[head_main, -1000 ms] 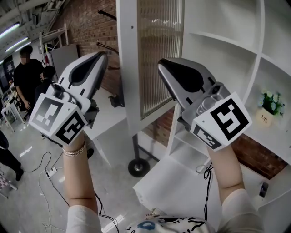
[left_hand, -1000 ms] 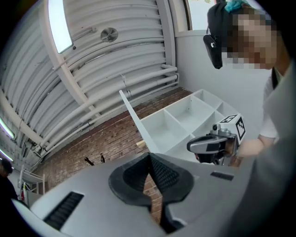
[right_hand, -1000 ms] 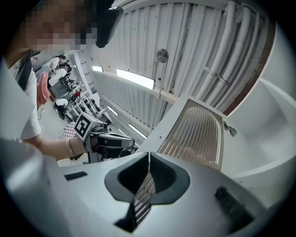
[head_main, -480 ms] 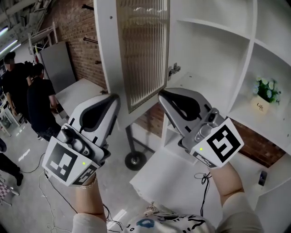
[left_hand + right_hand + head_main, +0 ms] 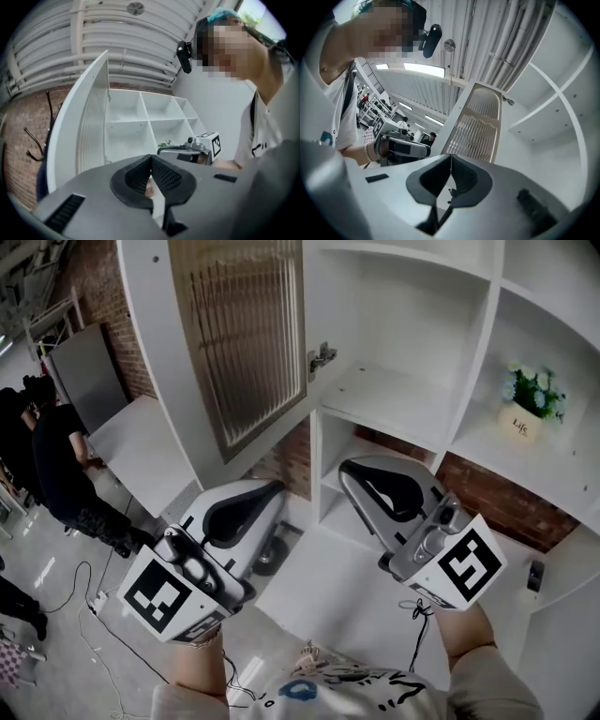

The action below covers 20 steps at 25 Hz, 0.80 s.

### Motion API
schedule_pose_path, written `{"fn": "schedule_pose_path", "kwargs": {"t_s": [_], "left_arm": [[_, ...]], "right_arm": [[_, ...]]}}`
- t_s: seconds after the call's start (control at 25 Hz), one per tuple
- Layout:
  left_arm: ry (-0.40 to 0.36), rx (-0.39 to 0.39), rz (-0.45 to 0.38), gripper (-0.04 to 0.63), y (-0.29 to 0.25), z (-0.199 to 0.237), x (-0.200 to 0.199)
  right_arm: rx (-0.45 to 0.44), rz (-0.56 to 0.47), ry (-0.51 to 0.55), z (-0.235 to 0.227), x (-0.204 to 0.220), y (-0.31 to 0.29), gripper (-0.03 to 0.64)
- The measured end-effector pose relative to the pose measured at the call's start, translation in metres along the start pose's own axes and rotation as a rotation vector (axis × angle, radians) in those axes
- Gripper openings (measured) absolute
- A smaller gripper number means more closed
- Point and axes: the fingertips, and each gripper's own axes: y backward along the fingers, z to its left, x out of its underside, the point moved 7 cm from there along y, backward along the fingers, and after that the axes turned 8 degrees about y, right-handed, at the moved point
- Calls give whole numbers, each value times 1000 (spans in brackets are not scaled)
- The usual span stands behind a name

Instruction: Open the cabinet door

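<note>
While the left gripper (image 5: 274, 487) and right gripper (image 5: 345, 466) are each keeping jaws shut on nothing, both are hanging just below the door (image 5: 239, 334), which is standing wide open from the white cabinet (image 5: 403, 399). One plant (image 5: 527, 401) is sitting on a shelf. A brick wall (image 5: 103, 296) is showing behind, and at least two people (image 5: 66, 465) are standing at left.

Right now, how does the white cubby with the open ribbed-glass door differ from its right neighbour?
The doored white cubby is bare; the right white cubby holds a green potted plant. The doored cubby has a ribbed-glass door; the right cubby shows none. Both are white.
</note>
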Motion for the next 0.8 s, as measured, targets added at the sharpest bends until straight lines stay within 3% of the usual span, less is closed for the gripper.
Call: {"fn": "schedule_pose_path", "kwargs": {"t_s": [0.12,0.36,0.8], "left_arm": [[110,97,2,15,-17,-8,23],[117,103,75,15,-38,-13,65],[198,168,163,15,-66,-29,126]], "right_arm": [[28,35,-38,1,11,16,28],[47,97,-98,12,41,44,28],[164,277,-175,29,87,90,28]]}}
